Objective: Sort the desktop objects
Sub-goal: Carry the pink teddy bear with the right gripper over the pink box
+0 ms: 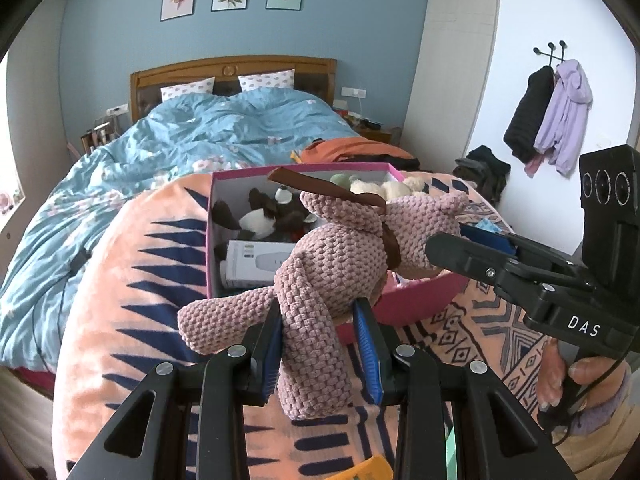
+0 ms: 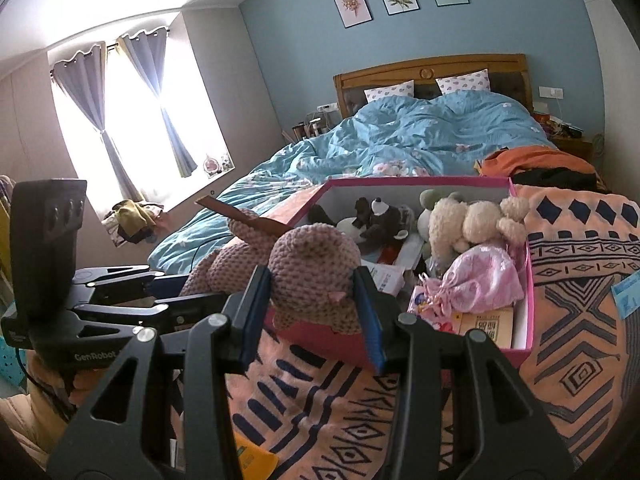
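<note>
Pink knitted plush bunny [image 1: 336, 264] hangs across the near wall of the pink box [image 1: 416, 308], left claw [image 1: 318, 344] clamped on its leg, right claw [image 2: 312, 300] pinching its head, probably to lift it in with the other toys.

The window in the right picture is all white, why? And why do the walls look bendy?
In the right wrist view, daylight through the window is too bright for the camera, so it washes out to white and leaves the curtains dark. In both views the round lens bends straight lines; in the left wrist view the headboard curves.
</note>
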`<state>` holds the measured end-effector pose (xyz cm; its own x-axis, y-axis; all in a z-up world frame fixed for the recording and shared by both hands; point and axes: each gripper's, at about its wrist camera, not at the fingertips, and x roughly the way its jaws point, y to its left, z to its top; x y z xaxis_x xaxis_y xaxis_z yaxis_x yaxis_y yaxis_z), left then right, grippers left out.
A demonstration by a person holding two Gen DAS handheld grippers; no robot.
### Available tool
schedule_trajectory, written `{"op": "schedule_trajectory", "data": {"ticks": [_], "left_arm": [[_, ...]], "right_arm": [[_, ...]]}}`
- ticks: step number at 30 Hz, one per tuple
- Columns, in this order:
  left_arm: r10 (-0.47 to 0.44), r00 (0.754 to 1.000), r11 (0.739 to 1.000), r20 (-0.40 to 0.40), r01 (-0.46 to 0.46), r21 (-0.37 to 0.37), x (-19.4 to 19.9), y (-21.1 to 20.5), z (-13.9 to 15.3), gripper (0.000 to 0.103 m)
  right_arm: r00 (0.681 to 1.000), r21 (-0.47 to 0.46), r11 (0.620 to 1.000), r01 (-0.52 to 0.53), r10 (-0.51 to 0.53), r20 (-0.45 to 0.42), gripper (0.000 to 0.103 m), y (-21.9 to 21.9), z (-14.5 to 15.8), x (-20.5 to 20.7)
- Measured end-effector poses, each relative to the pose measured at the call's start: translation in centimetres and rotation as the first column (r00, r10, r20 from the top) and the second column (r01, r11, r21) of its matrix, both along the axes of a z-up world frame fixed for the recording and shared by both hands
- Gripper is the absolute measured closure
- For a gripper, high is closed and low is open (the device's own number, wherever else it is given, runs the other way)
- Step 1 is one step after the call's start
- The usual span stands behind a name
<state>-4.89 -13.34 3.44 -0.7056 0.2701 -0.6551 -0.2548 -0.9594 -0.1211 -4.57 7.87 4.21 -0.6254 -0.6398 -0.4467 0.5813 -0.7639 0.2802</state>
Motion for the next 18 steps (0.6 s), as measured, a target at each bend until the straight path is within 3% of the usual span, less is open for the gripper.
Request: {"op": "schedule_trajectory", "data": {"ticks": [18], "left_arm": [[0.023,1.000,0.999,-0.017,-0.024,-0.034,-2.9,0.0,1.6,0.069]], "right_arm": [[1.000,0.006,1.000,-0.002,0.002,-0.019,0.058,-0.9,1.0,-2.6]]}}
